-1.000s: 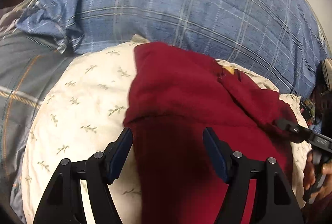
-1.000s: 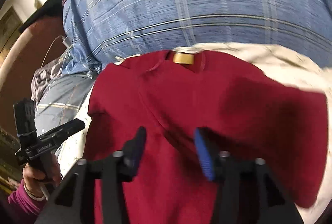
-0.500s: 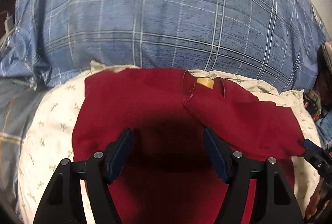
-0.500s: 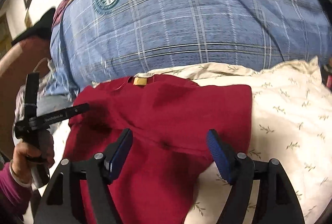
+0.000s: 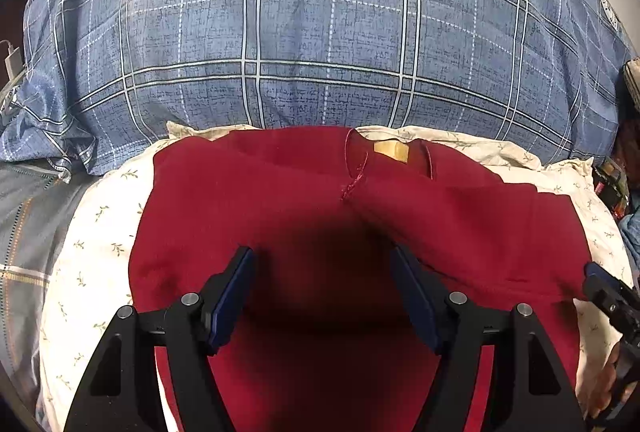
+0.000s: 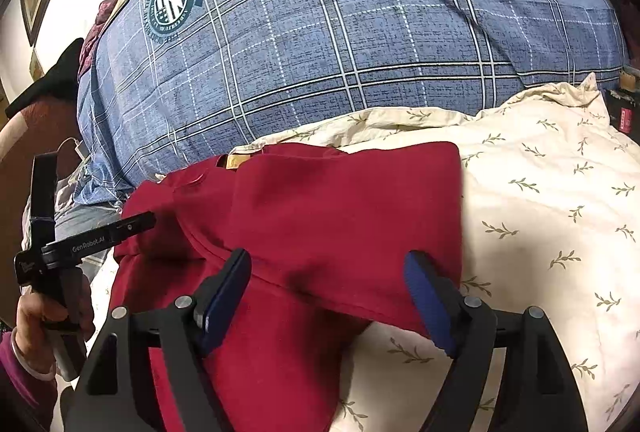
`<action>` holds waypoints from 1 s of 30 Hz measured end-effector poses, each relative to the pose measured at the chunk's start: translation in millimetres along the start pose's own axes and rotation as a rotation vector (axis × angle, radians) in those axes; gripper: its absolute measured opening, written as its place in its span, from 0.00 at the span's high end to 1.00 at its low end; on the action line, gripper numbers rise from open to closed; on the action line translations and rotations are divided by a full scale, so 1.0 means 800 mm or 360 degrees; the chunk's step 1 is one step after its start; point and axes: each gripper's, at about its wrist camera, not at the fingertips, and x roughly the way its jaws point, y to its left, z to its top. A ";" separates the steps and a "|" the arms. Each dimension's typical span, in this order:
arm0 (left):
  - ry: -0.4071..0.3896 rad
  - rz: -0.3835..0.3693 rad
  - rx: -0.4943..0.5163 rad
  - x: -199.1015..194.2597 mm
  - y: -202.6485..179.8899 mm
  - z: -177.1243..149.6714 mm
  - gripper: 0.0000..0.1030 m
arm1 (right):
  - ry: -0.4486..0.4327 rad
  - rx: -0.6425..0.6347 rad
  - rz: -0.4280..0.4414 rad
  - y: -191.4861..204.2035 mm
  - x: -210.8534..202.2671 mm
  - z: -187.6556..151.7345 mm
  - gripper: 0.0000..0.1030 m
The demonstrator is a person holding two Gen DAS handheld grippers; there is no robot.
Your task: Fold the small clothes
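Note:
A dark red shirt (image 5: 280, 200) lies on a cream leaf-print pillow (image 5: 92, 224), its tan neck label (image 5: 391, 151) at the far edge. Its right side is folded in over the middle and ends in a straight edge (image 6: 456, 216). My left gripper (image 5: 322, 256) hovers open over the shirt's middle, with nothing between its pads. My right gripper (image 6: 328, 258) is over the folded flap of the red shirt (image 6: 340, 200); its jaws are opening and the pads are clear of the cloth. In the right wrist view the left gripper's finger (image 6: 132, 226) shows at the shirt's left edge.
A big blue plaid pillow (image 5: 320, 32) rises right behind the shirt. Grey plaid bedding (image 5: 24, 232) lies to the left. The bare cream pillow (image 6: 540, 192) spreads to the right of the shirt. A hand in a purple sleeve (image 6: 36, 324) holds the left gripper.
The left gripper slid right, from the shirt's left edge to over its middle. The right gripper's jaws widened and it swung right, leaving the shirt's right side folded inward.

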 end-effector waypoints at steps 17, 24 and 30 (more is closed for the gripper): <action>0.0048 -0.0140 -0.0083 0.046 0.011 0.057 0.32 | 0.0000 -0.0024 0.0057 0.007 0.004 -0.002 0.21; 0.0198 -0.0187 0.0015 0.103 -0.021 0.089 0.32 | -0.0054 -0.0004 0.0015 -0.004 -0.004 0.004 0.21; 0.0304 -0.0185 0.0101 0.148 -0.045 0.094 0.60 | -0.0108 0.0087 -0.0023 -0.025 -0.011 0.012 0.21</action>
